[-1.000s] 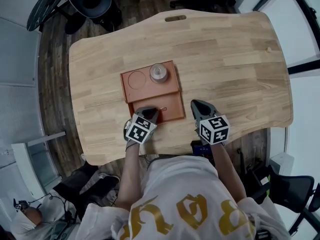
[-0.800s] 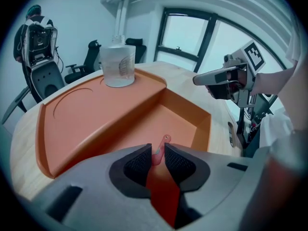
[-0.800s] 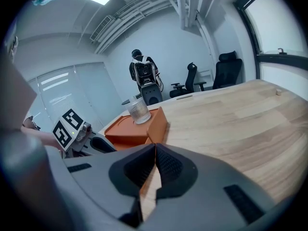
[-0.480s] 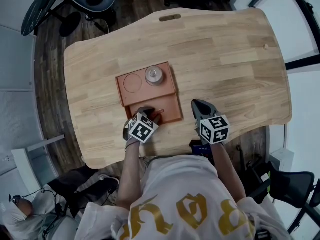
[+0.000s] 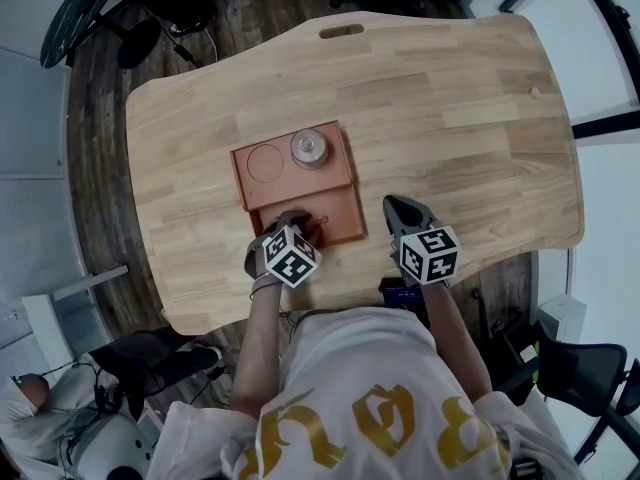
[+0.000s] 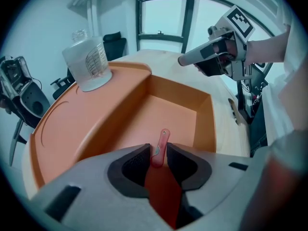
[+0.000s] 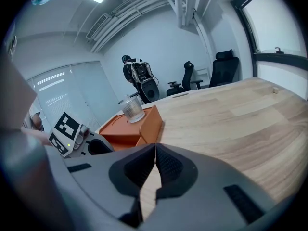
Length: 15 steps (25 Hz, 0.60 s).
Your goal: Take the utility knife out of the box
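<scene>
a: orange box [image 5: 340, 230] on a pale wooden table [image 5: 460, 118], that's the head view. what's the left one up to?
b: left gripper [image 5: 297, 221] has its nose down in the box's near, sunken compartment. the raised half beyond has a round recess, with a clear jar [image 5: 310, 149] standing upright beside it.
a: and the right?
b: right gripper [image 5: 393, 205] sits just off the box's right side, over bare wood and apart from the box.
a: over to the left gripper view.
b: there it is, the red utility knife [image 6: 161, 146], pinched between the two dark pads [image 6: 130, 170]. the jaws are drawn in tight on its body. the end with the little hole pokes out in front, over the compartment floor. can't tell from here whether it touches the floor.
a: so the knife is inside the box walls?
b: yes, within the sunken compartment, in the left gripper's hold. the jar is up on the raised deck at left. the right gripper hangs over the table past the box's side wall.
a: right gripper view?
b: jaws pressed together at the tips, nothing held. only table plank shows through the slit lower down. box and jar sit off to the left, and the left gripper shows low at the left edge.
</scene>
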Tool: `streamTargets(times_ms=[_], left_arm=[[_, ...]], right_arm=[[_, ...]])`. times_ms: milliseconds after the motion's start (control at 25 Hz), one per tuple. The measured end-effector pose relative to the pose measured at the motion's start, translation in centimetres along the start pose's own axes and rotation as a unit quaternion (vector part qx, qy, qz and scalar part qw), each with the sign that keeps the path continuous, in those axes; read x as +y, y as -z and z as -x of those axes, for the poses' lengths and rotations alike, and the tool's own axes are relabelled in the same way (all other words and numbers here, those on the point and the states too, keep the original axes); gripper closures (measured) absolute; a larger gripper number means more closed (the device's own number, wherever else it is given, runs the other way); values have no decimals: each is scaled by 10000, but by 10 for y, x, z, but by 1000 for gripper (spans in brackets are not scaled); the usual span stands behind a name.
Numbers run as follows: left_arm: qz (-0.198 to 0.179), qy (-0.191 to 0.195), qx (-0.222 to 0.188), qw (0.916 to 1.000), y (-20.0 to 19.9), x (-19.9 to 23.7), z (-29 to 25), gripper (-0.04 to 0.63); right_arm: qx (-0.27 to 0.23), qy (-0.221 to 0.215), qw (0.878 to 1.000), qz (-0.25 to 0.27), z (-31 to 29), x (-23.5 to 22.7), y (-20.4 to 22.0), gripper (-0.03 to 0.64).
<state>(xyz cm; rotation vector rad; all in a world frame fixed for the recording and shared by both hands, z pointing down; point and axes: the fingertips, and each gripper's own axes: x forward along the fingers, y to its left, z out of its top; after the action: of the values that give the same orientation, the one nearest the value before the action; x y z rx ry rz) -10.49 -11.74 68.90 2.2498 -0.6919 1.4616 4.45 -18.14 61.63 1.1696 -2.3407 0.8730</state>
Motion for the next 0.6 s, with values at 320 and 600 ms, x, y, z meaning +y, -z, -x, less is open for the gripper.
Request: streamTargets(times_ms=[320,600], left_arm=[[95,-128,69,9998,0,1,0,495],[-18,-170,73,9998,-3,-1,1,535]], right_arm=[[-60,-94,9999,-10,-4,8,-4,604],[-40,-55,10000,17,2,5,-2,604]])
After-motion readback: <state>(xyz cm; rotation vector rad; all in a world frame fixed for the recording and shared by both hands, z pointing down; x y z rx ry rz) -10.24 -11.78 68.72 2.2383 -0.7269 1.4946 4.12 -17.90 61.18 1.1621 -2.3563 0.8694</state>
